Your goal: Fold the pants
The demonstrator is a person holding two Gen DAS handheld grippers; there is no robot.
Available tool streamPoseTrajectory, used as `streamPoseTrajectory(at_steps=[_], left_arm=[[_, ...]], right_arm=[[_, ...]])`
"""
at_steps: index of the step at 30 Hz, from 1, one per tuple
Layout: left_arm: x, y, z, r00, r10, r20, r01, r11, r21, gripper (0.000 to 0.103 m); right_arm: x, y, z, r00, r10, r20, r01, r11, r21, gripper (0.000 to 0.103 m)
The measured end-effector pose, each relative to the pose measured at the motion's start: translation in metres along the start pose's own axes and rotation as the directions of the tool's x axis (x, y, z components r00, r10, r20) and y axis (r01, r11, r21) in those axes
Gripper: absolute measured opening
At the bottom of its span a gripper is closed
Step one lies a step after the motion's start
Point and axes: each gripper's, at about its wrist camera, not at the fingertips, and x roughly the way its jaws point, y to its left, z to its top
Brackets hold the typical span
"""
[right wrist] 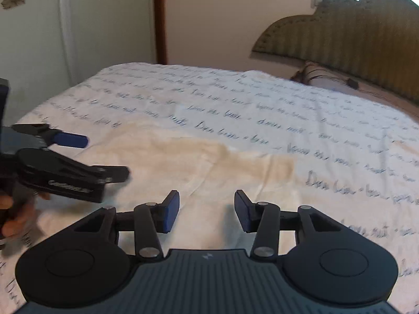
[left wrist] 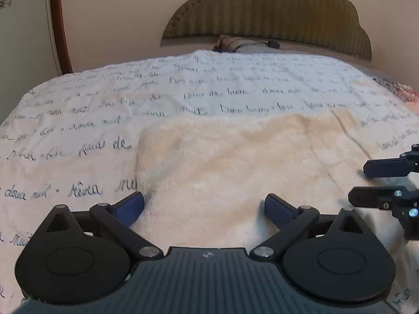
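Cream, fleecy pants [left wrist: 235, 162] lie flat on a bed, spread over a white bedspread [left wrist: 104, 99] printed with rows of dark handwritten script; in the left wrist view the fabric fills the middle and near ground, with a soft rounded fold along its left edge and a few shallow creases toward the right; in the right wrist view the same cream cloth [right wrist: 199, 167] lies low and centre, slightly blurred.

The left gripper [left wrist: 204, 206] sits low over the near part of the pants, its blue-padded fingers spread wide with nothing between them; the left pad is at the cloth's left edge; whether the pads touch the cloth cannot be told. The right gripper [right wrist: 207, 210] hovers over the pants too, its fingers apart and empty; it also shows at the right edge of the left view [left wrist: 371, 180], fingers parted.

A hand [right wrist: 10, 219] holding the left gripper shows at the left edge of the right view.

Beyond the bedspread, a scalloped olive padded headboard [left wrist: 267, 10] stands against a pale wall, with a striped pillow [left wrist: 243, 44] at its foot; a dark red wooden frame [left wrist: 59, 23] runs up the wall on the left.
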Motion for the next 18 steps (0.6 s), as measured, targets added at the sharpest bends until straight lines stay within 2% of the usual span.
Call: streamPoseTrajectory(at_steps=[2, 4, 5, 7, 8, 10, 12, 14, 16, 18], left_arm=[[0.0, 0.003, -0.004, 1.0, 0.01, 0.013, -0.01, 1.0, -0.009, 0.099], [-0.015, 0.005, -0.002, 1.0, 0.02, 0.019, -0.02, 0.999, -0.034, 0.091], [-0.026, 0.006, -0.002, 0.999, 0.033, 0.031, -0.032, 0.999, -0.036, 0.093], [-0.048, 0.009, -0.011, 0.997, 0.035, 0.075, -0.031, 0.998, -0.055, 0.093], [-0.056, 0.009, -0.017, 0.995, 0.03, 0.09, -0.024, 0.997, -0.071, 0.096], [-0.059, 0.004, -0.028, 0.997, 0.026, 0.074, -0.021, 0.998, -0.062, 0.1], [-0.047, -0.007, -0.037, 0.998, 0.049, 0.044, -0.049, 0.999, 0.0, 0.098], [-0.057, -0.005, -0.039, 0.997, 0.045, 0.056, -0.043, 0.998, -0.041, 0.096], [-0.07, 0.0, -0.039, 0.999, 0.001, 0.053, 0.004, 0.996, -0.092, 0.098], [-0.076, -0.002, -0.045, 0.999, 0.015, 0.051, -0.01, 0.994, -0.111, 0.101]], right_arm=[[0.017, 0.004, -0.016, 0.998, -0.008, -0.056, 0.008, 1.0, -0.014, 0.045], [0.021, 0.0, -0.023, 0.999, 0.001, -0.035, 0.0, 0.999, 0.037, 0.045], [0.016, -0.001, -0.02, 0.999, -0.008, -0.031, 0.011, 0.997, 0.076, 0.045], [-0.004, 0.008, -0.02, 0.999, -0.037, 0.016, 0.036, 0.996, 0.076, 0.046], [-0.01, 0.011, -0.022, 0.999, -0.026, 0.032, 0.024, 0.996, 0.08, 0.046], [-0.012, 0.015, -0.035, 1.0, 0.005, 0.013, -0.006, 0.997, 0.083, 0.046], [-0.006, 0.014, -0.047, 1.0, 0.0, 0.018, -0.002, 0.997, 0.078, 0.046], [-0.009, 0.014, -0.045, 1.0, -0.003, 0.017, 0.001, 0.992, 0.126, 0.046], [-0.02, 0.024, -0.042, 0.999, -0.044, 0.027, 0.041, 0.993, 0.109, 0.047], [-0.03, 0.035, -0.047, 0.997, -0.056, 0.047, 0.052, 0.995, 0.081, 0.053]])
